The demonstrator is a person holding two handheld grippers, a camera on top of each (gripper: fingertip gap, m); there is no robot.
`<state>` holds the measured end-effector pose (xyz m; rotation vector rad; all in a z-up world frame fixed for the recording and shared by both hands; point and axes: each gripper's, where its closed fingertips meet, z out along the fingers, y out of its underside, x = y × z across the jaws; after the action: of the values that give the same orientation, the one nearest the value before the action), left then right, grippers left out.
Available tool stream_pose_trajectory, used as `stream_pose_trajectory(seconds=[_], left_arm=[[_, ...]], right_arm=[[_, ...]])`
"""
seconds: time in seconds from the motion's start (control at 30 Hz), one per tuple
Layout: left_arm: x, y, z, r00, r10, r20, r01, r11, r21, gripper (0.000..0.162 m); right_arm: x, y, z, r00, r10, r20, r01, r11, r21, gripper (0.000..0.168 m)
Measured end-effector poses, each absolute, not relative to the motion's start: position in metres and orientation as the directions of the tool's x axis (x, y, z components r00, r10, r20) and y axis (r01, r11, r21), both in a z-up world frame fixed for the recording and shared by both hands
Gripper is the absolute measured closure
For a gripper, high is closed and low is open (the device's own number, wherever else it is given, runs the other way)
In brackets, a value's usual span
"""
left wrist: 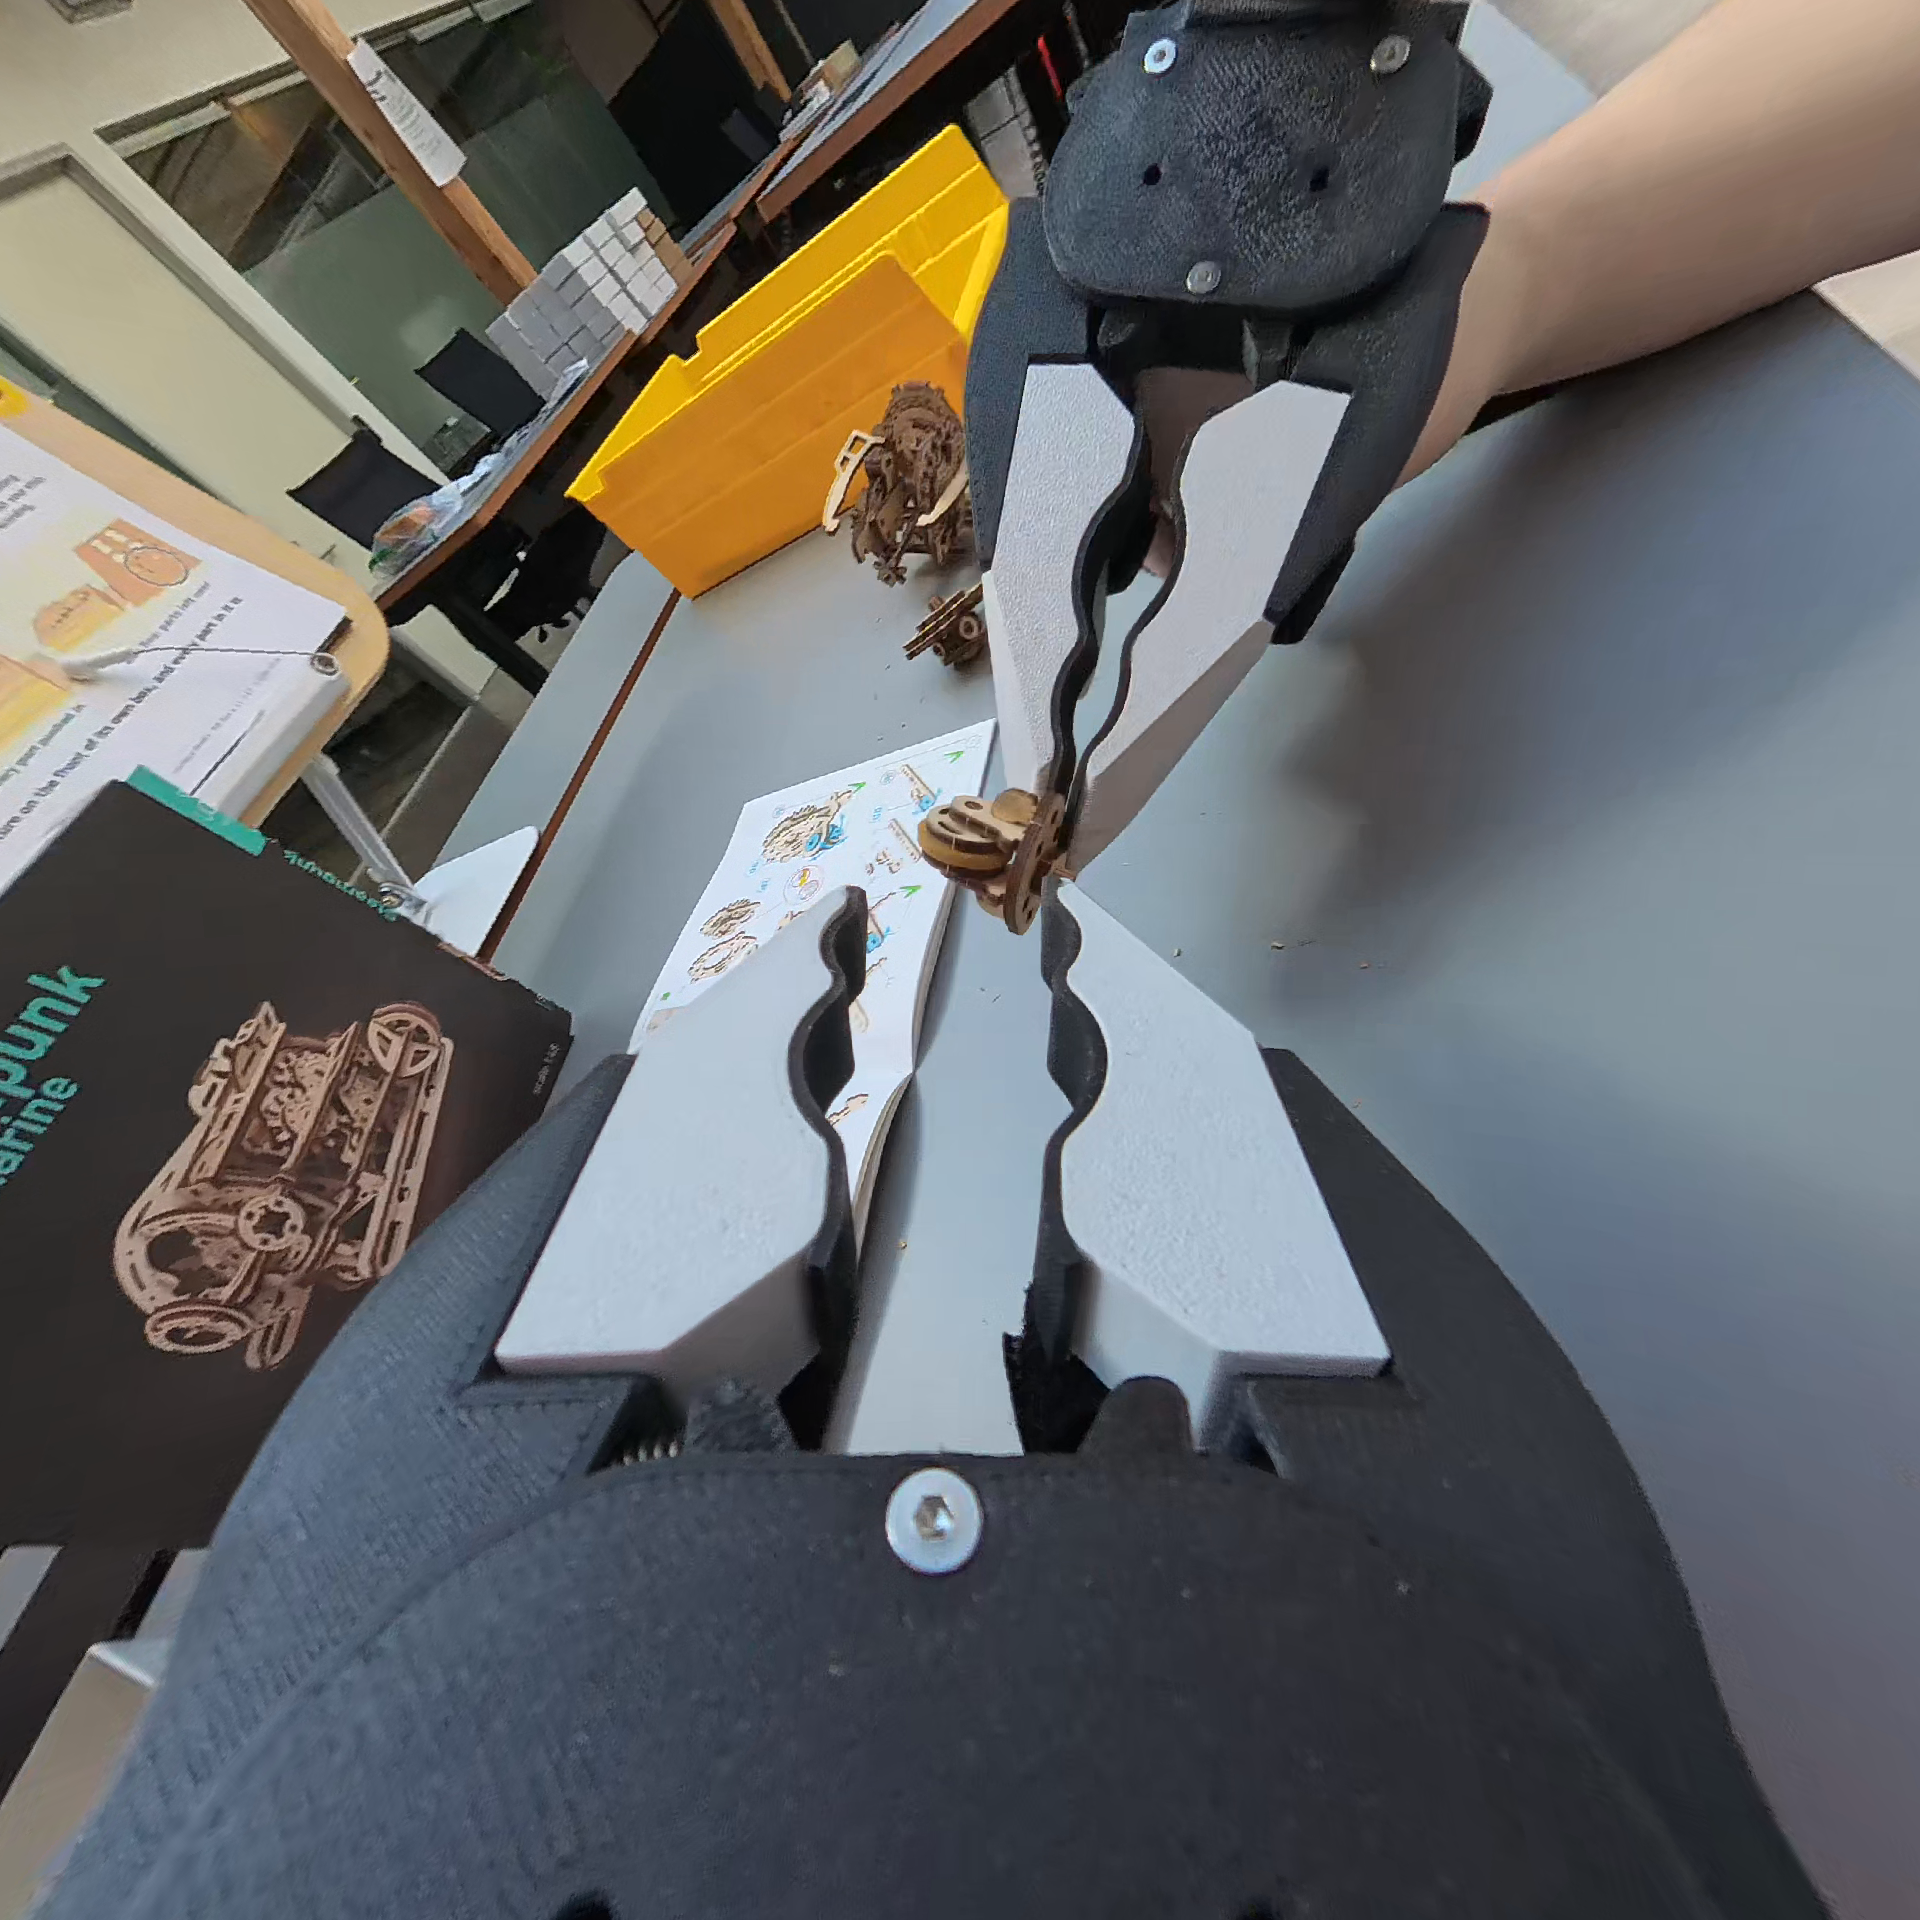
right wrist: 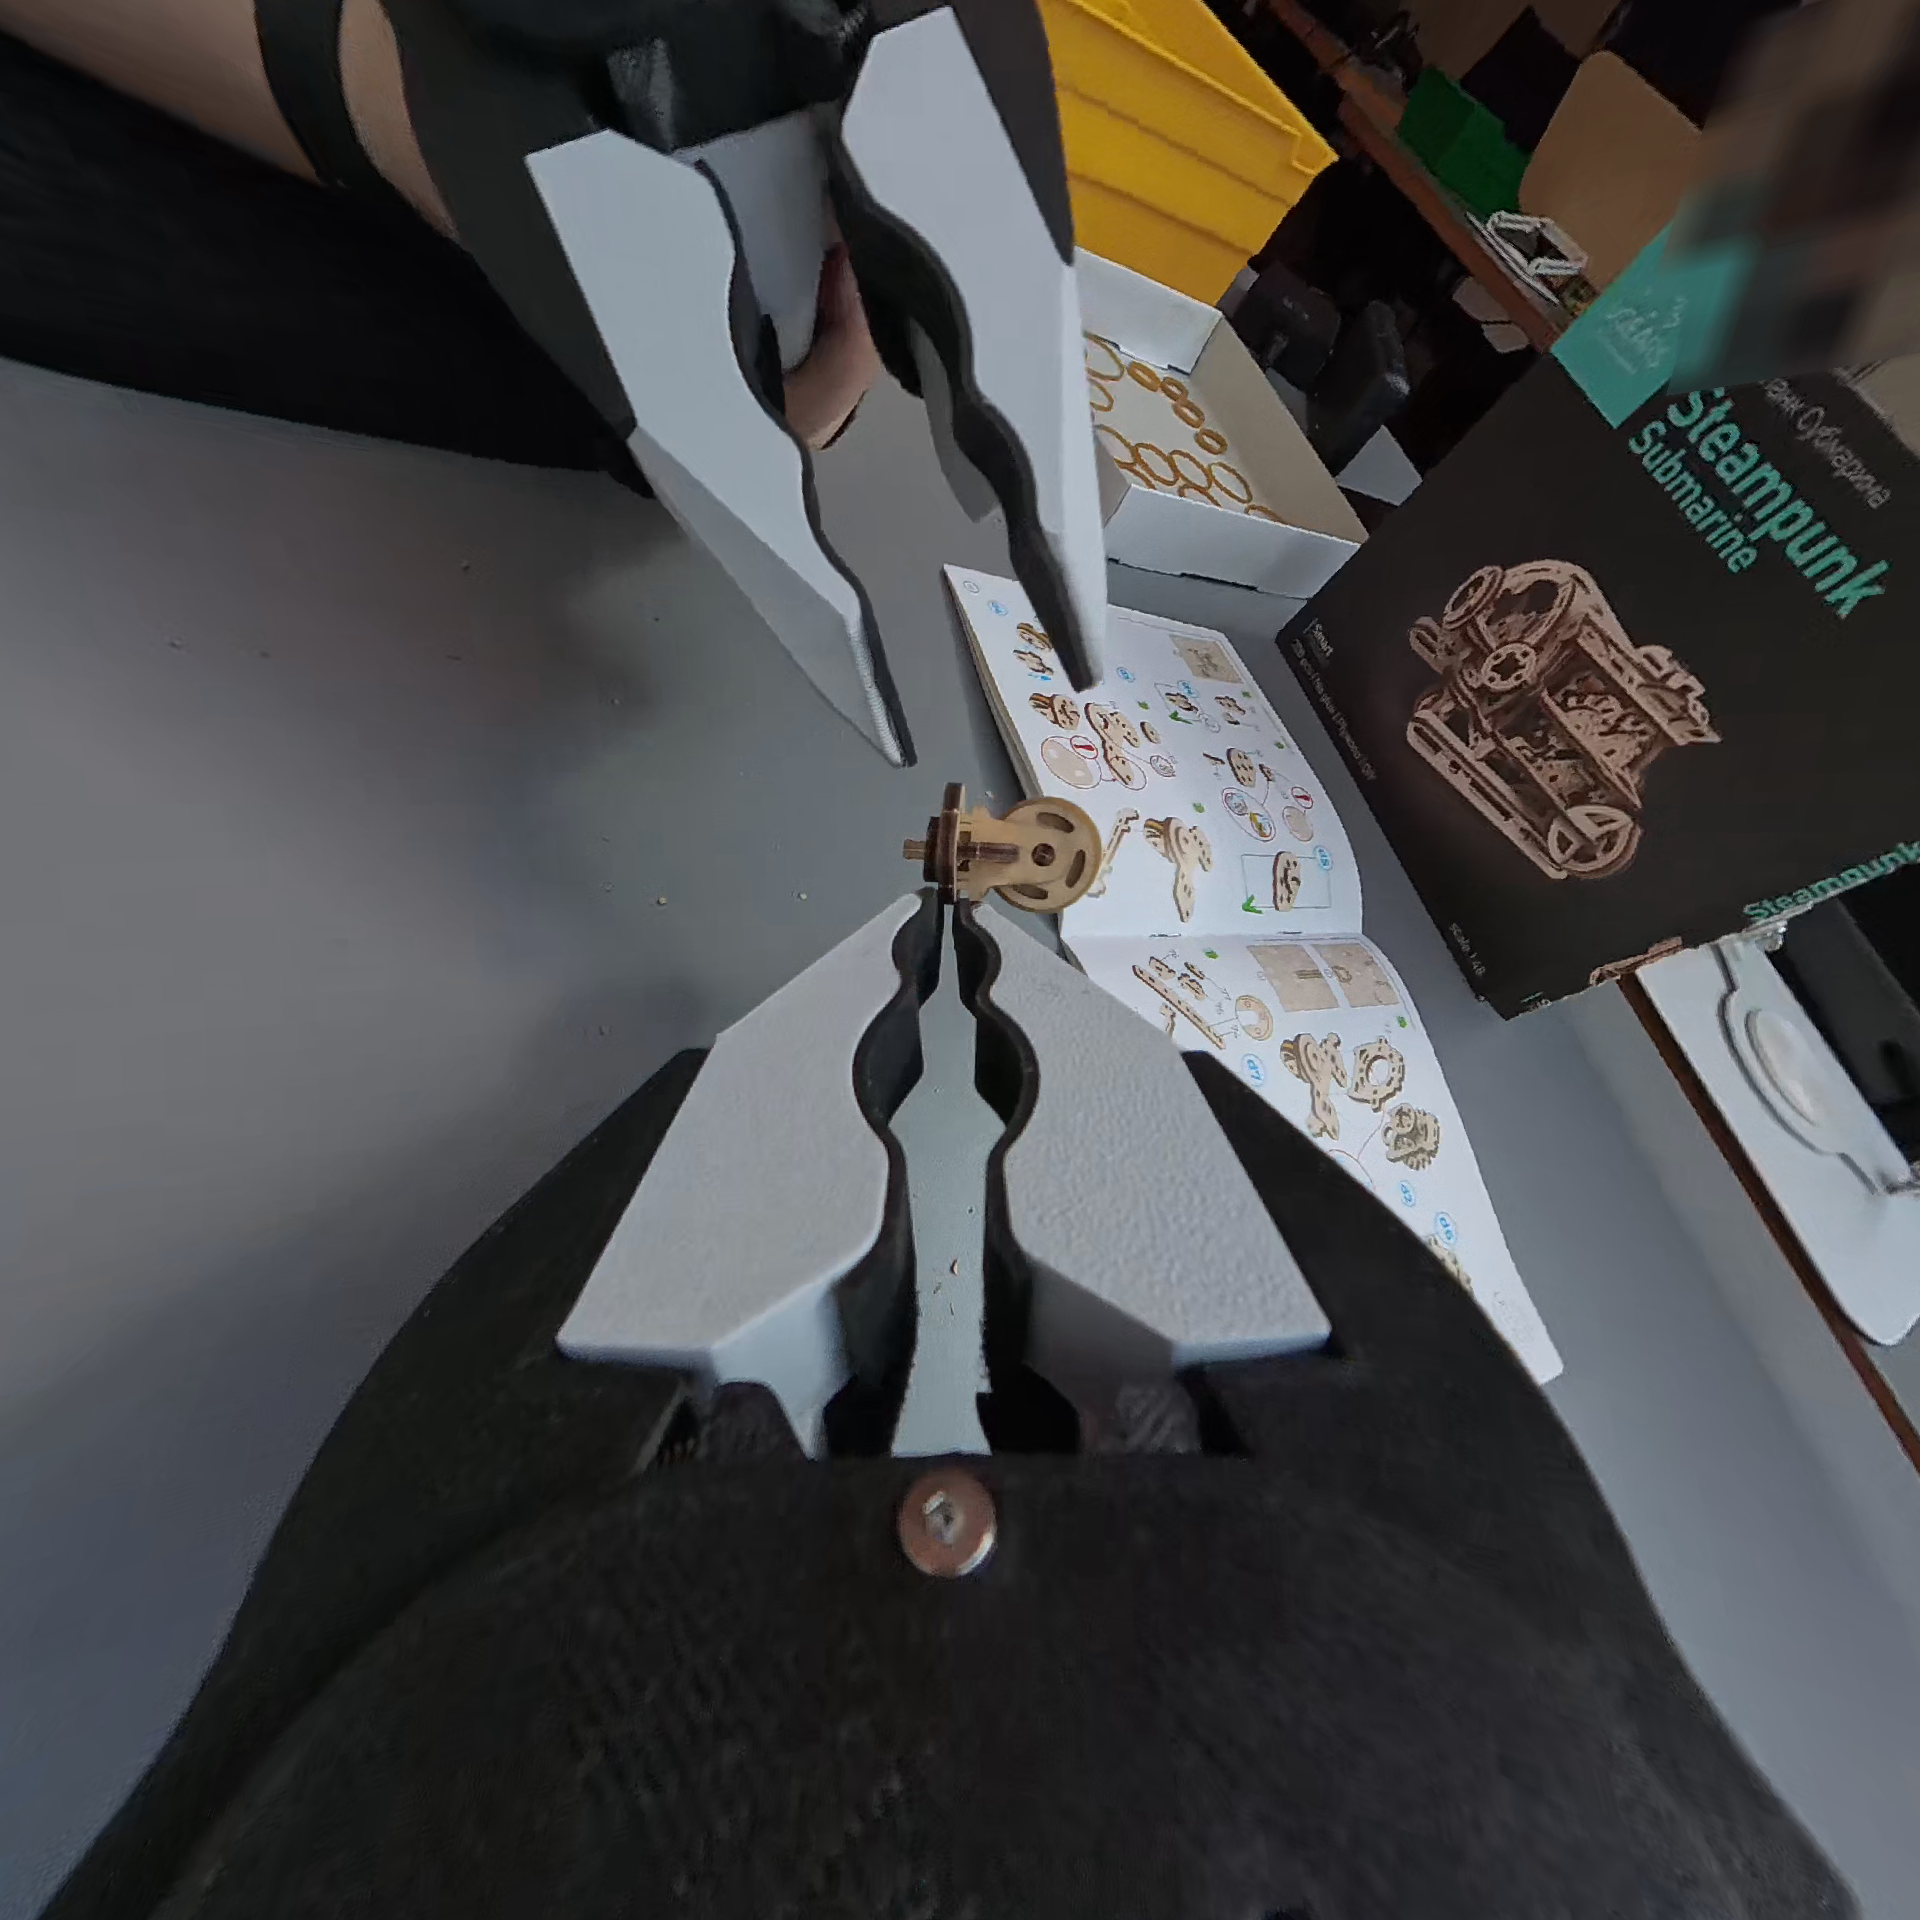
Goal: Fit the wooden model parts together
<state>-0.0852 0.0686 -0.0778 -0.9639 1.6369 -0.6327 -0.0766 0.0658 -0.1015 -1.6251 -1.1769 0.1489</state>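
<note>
A small wooden assembly (right wrist: pixel 1023 857), a thin disc on an axle with a round wheel, hangs above the grey table (right wrist: pixel 312 831). My right gripper (right wrist: pixel 943 906) is shut on the disc's edge. In the left wrist view it comes down from the top (left wrist: pixel 1060 826) with the assembly (left wrist: pixel 987 847) at its tips. My left gripper (left wrist: pixel 954 912) is open and empty, just below and in front of the assembly; its right fingertip (left wrist: pixel 1062 935) is very close to the disc. In the right wrist view it (right wrist: pixel 987 717) reaches in from the top, open, just above the assembly.
An open instruction booklet (right wrist: pixel 1195 790) lies under the grippers. A black kit box (right wrist: pixel 1610 675) stands beside it. Yellow bins (left wrist: pixel 810 416) and a partly built wooden model (left wrist: pixel 914 478) sit at the far end. A white box of wooden rings (right wrist: pixel 1174 436) is behind the booklet. The tips of both grippers are at nearly the same place. From either gripper's tips it is about 30 centimetres to the partly built wooden model (left wrist: pixel 914 478).
</note>
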Motion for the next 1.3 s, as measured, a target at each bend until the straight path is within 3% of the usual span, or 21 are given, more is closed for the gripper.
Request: stream_pose_trajectory(seconds=[0.13,0.23,0.5,0.67,0.9,1.03,1.17,1.3], left_arm=[[-0.086,0.058,-0.079,-0.169,-0.850,-0.499,-0.238,0.527,-0.816,0.126],[-0.086,0.048,-0.089,-0.239,-0.827,-0.509,-0.247,0.559,-0.792,0.124],[-0.086,0.043,-0.113,-0.317,-0.784,-0.534,-0.300,0.617,-0.727,0.131],[-0.087,0.040,-0.117,-0.347,-0.799,-0.491,-0.301,0.591,-0.749,0.129],[-0.089,0.036,-0.115,-0.362,-0.785,-0.502,-0.269,0.604,-0.750,0.144],[-0.088,0.034,-0.122,-0.375,-0.773,-0.512,-0.294,0.623,-0.725,0.143],[-0.087,0.037,-0.124,-0.362,-0.768,-0.529,-0.316,0.635,-0.705,0.155],[-0.086,0.040,-0.128,-0.356,-0.763,-0.540,-0.333,0.644,-0.689,0.151]], right_arm=[[-0.082,0.057,-0.109,0.360,0.704,0.612,0.730,0.195,-0.655,0.168],[-0.087,0.053,-0.119,0.306,0.712,0.632,0.764,0.212,-0.609,0.168],[-0.093,0.045,-0.129,0.300,0.787,0.539,0.744,0.160,-0.648,0.168],[-0.095,0.041,-0.135,0.289,0.826,0.484,0.731,0.136,-0.669,0.168],[-0.094,0.040,-0.140,0.299,0.857,0.419,0.717,0.087,-0.692,0.168],[-0.095,0.039,-0.140,0.305,0.868,0.392,0.706,0.070,-0.705,0.168],[-0.094,0.042,-0.141,0.320,0.864,0.389,0.708,0.055,-0.705,0.168],[-0.094,0.043,-0.141,0.337,0.869,0.363,0.693,0.032,-0.720,0.168]])
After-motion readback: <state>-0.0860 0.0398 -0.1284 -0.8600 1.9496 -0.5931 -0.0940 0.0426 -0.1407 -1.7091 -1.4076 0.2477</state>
